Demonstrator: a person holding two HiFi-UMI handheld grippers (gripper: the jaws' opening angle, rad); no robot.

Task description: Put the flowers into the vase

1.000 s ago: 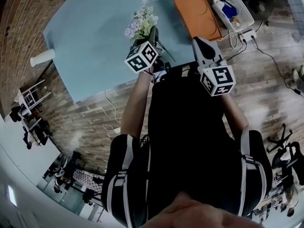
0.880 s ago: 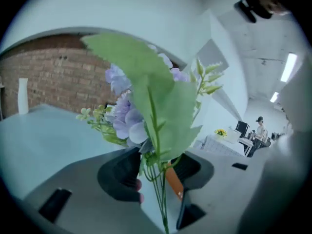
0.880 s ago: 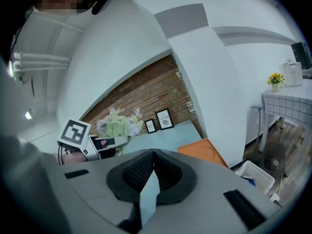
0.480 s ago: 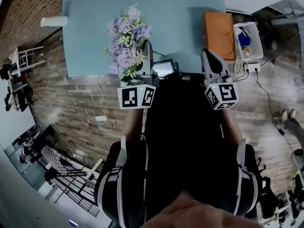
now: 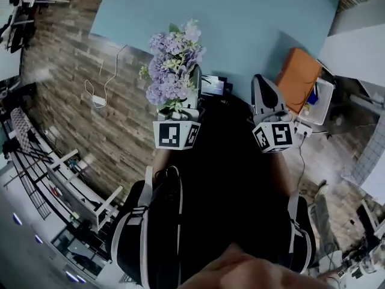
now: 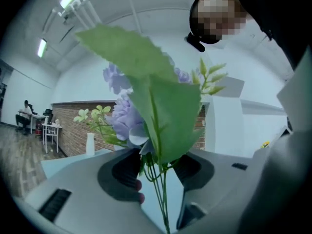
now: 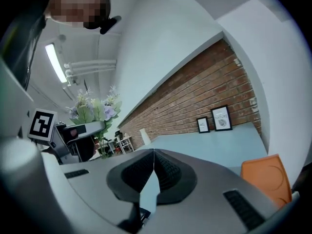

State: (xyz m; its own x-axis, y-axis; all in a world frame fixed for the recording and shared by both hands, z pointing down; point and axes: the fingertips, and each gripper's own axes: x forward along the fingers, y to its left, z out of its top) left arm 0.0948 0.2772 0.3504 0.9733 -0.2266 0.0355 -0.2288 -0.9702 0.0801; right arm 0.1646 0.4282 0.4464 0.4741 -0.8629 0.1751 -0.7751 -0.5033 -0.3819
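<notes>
The left gripper (image 6: 158, 168) is clenched on the thin green stems of the artificial flowers (image 6: 146, 101). The bunch of lilac blooms and broad leaves rises above its jaws, held in the air near the near edge of the light blue surface (image 5: 240, 29). The right gripper (image 7: 152, 155) is closed tip to tip on nothing. The white vase (image 6: 90, 143) stands upright on the surface, well apart from the flowers, by the brick wall (image 7: 195, 96). An orange board (image 5: 299, 77) lies at the surface's right end.
</notes>
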